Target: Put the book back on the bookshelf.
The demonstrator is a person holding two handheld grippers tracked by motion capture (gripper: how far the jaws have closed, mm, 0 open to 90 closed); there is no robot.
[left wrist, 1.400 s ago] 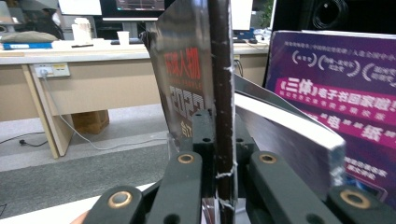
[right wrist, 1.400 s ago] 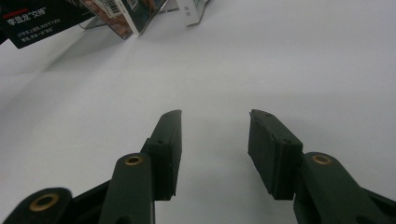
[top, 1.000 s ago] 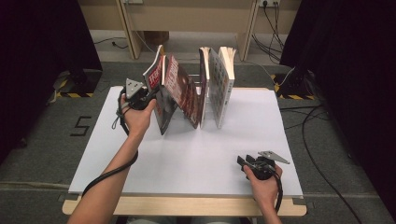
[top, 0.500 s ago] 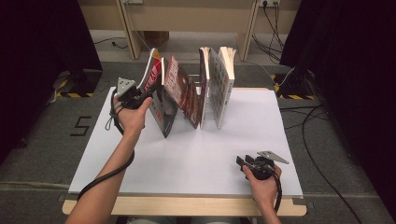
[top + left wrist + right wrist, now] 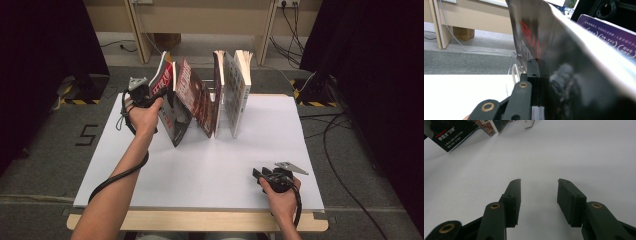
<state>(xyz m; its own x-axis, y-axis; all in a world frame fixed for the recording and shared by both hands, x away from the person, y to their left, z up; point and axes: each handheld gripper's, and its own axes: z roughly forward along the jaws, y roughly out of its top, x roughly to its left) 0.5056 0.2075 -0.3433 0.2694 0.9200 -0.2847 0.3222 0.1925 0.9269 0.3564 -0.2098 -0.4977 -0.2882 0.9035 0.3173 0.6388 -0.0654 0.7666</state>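
Note:
Several books stand in a leaning row at the back of the white table point(image 5: 200, 170). The leftmost one point(image 5: 167, 97) is a thin book with a glossy dark cover point(image 5: 574, 75) and red lettering. My left gripper point(image 5: 149, 99) point(image 5: 539, 71) holds it from the left. Its jaws have just been closing with the cover's edge between them, and they are now shut on it. One black finger point(image 5: 533, 71) lies against the cover; the other is hidden behind it. My right gripper point(image 5: 257, 175) point(image 5: 539, 195) rests low at the front right, open, with bare table between its jaws.
A dark red book point(image 5: 197, 100) and a white patterned book point(image 5: 232, 90) stand right of the held one. A clear bookend point(image 5: 514, 68) sits behind the row. Cables and wooden table legs lie on the grey floor beyond the table's far edge.
The left hand has shifted slightly to the left and farther back, against the leftmost book, and its jaws have closed on the cover. The right hand has stayed put.

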